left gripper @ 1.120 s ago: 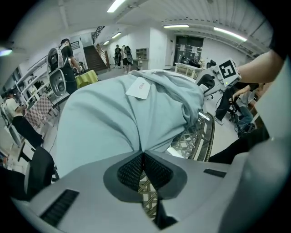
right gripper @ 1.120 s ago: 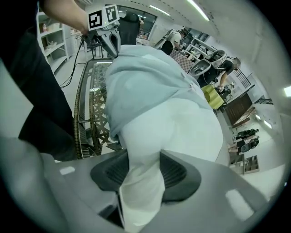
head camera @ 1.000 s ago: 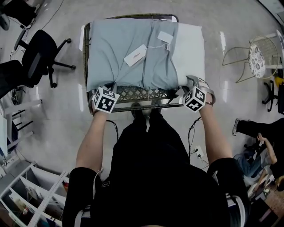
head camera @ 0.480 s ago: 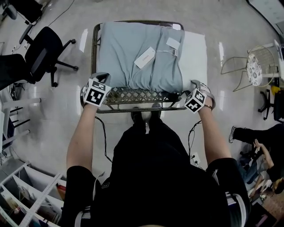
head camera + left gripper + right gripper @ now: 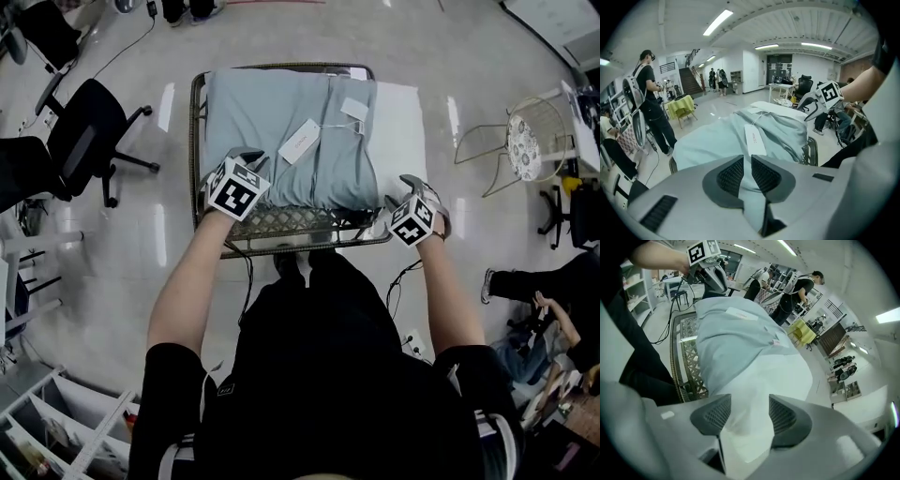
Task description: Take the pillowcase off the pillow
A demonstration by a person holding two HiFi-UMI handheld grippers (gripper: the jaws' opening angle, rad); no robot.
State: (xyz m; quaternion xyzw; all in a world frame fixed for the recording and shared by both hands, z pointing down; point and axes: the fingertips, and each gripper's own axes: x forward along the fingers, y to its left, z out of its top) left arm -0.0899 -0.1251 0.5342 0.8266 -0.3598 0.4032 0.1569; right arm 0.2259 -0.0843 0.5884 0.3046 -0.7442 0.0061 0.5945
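Note:
A light blue-grey pillowcase (image 5: pixel 272 122) covers most of a white pillow (image 5: pixel 401 122) lying on a metal lattice table (image 5: pixel 291 223). The pillow's bare right end sticks out of the case. A white label (image 5: pixel 300 141) on a string lies on the case. My left gripper (image 5: pixel 246 159) is at the case's front left. Its narrow jaws are opening, with a fold of pillowcase (image 5: pixel 717 140) still pinched between the left gripper's (image 5: pixel 746 159) pads. My right gripper (image 5: pixel 405 187) sits at the front right corner. The right gripper's (image 5: pixel 750 401) jaws are opening, with the white pillow (image 5: pixel 764 376) filling the gap between them.
A black office chair (image 5: pixel 80 131) stands left of the table, a wire chair (image 5: pixel 520 141) to the right. A person sits on the floor at the right (image 5: pixel 544 291). White shelves (image 5: pixel 37 422) are at the lower left. Other people (image 5: pixel 649 103) stand farther off.
My left gripper has swung from the table's left front corner inward onto the pillowcase. The right gripper has stayed at the front right corner.

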